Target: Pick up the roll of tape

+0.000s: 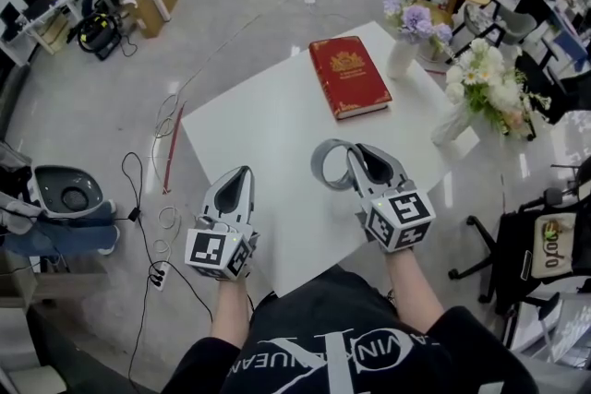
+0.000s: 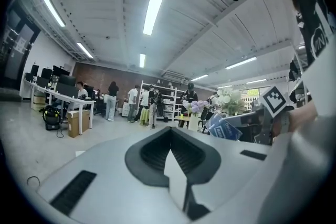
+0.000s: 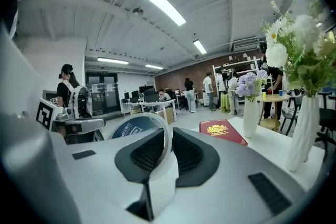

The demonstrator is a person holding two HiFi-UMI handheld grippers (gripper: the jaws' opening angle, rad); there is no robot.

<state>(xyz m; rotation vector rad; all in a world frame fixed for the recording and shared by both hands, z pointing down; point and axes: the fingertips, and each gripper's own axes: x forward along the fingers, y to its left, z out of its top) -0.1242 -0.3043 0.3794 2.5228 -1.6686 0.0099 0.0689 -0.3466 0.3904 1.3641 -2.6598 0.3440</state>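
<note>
My right gripper (image 1: pixel 358 163) pinches the tape (image 1: pixel 325 171) by its wall, over the table (image 1: pixel 268 120). My left gripper (image 1: pixel 242 180), jaws pressed together, hangs at its nine o'clock.

grey floor (image 1: pixel 83 106), white table (image 1: pixel 268 134), ceiling strip lights (image 2: pixel 155 5), brick wall (image 2: pixel 100 73)

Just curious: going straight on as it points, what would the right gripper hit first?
Probably nothing near: the right gripper, holding the tape roll, aims just left of the red book, over the table.
</note>
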